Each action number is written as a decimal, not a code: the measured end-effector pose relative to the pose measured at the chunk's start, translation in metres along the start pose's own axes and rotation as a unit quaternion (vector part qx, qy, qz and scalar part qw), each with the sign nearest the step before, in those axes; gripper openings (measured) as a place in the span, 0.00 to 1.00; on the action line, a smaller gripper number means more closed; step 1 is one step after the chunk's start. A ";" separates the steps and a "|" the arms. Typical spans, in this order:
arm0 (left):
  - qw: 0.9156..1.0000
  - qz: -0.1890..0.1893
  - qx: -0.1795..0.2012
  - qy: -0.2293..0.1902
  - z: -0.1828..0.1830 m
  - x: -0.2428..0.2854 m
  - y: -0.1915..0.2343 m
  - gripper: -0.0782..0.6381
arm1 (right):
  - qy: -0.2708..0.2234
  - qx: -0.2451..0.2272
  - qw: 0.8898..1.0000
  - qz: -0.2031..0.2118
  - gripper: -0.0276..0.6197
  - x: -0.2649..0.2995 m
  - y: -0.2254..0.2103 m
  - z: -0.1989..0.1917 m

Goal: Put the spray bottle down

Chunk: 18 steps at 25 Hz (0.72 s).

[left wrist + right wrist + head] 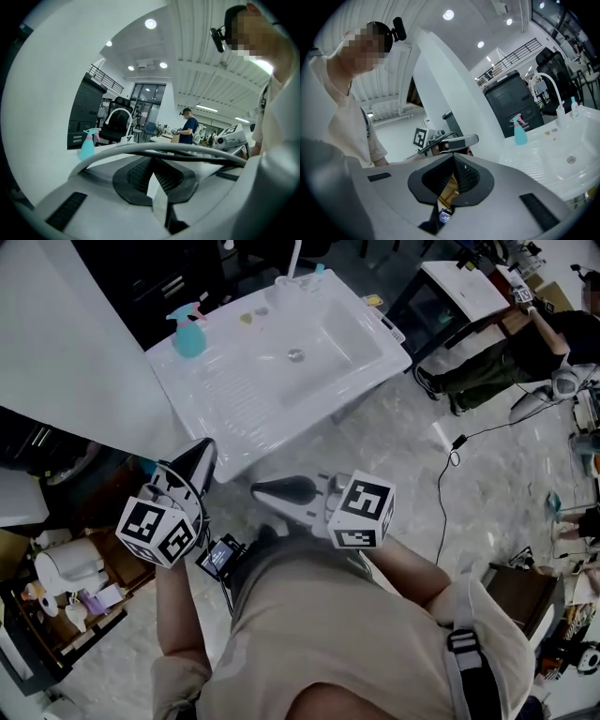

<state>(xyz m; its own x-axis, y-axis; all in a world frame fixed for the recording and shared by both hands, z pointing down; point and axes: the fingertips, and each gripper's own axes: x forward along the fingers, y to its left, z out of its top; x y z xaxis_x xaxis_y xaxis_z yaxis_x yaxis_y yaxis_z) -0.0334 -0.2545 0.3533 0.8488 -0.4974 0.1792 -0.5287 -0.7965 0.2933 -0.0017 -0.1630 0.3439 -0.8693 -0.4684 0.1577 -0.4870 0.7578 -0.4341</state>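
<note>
The teal spray bottle [188, 334] with a pink trigger stands upright on the back left corner of the white sink unit [234, 399]. It also shows in the left gripper view as the spray bottle [87, 144] and in the right gripper view as the spray bottle [519, 131]. My left gripper [200, 457] is held near my body, short of the sink's front edge, shut and empty. My right gripper [267, 490] lies beside it, pointing left, jaws closed on nothing. Both are well apart from the bottle. In their own views the left gripper [152, 161] and the right gripper [453, 158] hold nothing.
A white faucet [294, 259] and a small bottle [319, 273] stand at the sink's back edge. A person [506, 352] sits by a table at the right. A cable [450, 474] runs across the floor. A low shelf [56, 596] with several items is at lower left.
</note>
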 end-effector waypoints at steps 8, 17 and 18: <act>1.000 0.008 -0.004 0.003 -0.004 -0.016 -0.033 0.12 | -0.017 0.004 1.000 0.003 0.07 -0.032 0.026 -0.004; 0.997 -0.064 -0.029 -0.025 0.009 -0.046 -0.056 0.12 | -0.013 0.012 1.000 -0.020 0.07 -0.034 0.042 -0.014; 0.997 -0.071 -0.031 -0.025 0.008 -0.050 -0.058 0.12 | -0.011 0.012 1.000 -0.018 0.07 -0.031 0.046 -0.016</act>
<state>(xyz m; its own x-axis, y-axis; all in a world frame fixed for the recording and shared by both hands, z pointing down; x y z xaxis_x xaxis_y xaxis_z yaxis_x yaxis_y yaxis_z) -0.0453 -0.1856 0.3194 0.9131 -0.3985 0.0859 -0.4006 -0.8382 0.3701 0.0021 -0.1066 0.3330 -0.8493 -0.5051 0.1536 -0.5154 0.7299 -0.4491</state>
